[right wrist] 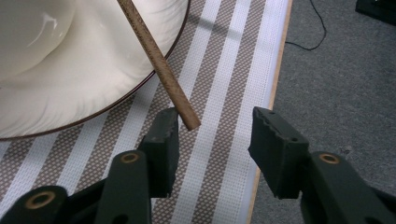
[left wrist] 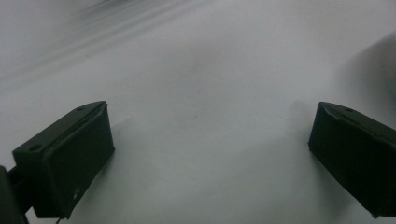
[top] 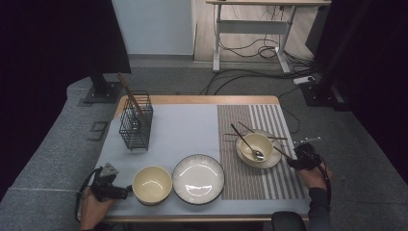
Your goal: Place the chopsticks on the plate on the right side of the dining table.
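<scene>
Grey carpet runs around your counter (top: pixel 192 100), whose top is covered by a pale cloth with a striped placemat (top: pixel 279 183) on its right side. Your right hand (top: pixel 315 177) comes in from the bottom right corner, forearm angled up and slightly inward, with the right gripper (top: pixel 294 161) held low over the mat's right edge and pointed toward the saucer (top: pixel 275 161) that carries a cream bowl (top: pixel 257 144).

From the right gripper view, the jaws stand partly open with the near end of a brown chopstick (right wrist: pixel 161 65) between them, close against the left jaw; whether the pad touches it I cannot tell, and the right jaw is clear of it. That chopstick slants up over the saucer's rim. A spoon (top: pixel 250 147) lies in the bowl.

Your left hand (top: pixel 91 208) rests at the counter's bottom left corner, wrist low, with the left gripper (top: pixel 126 191) pointed right, just beside a second cream bowl (top: pixel 152 184). Its jaws are spread wide over bare cloth with nothing between them. A striped plate (top: pixel 198 179) sits next to that bowl, and a black wire rack (top: pixel 136 122) stands farther back on the left.
</scene>
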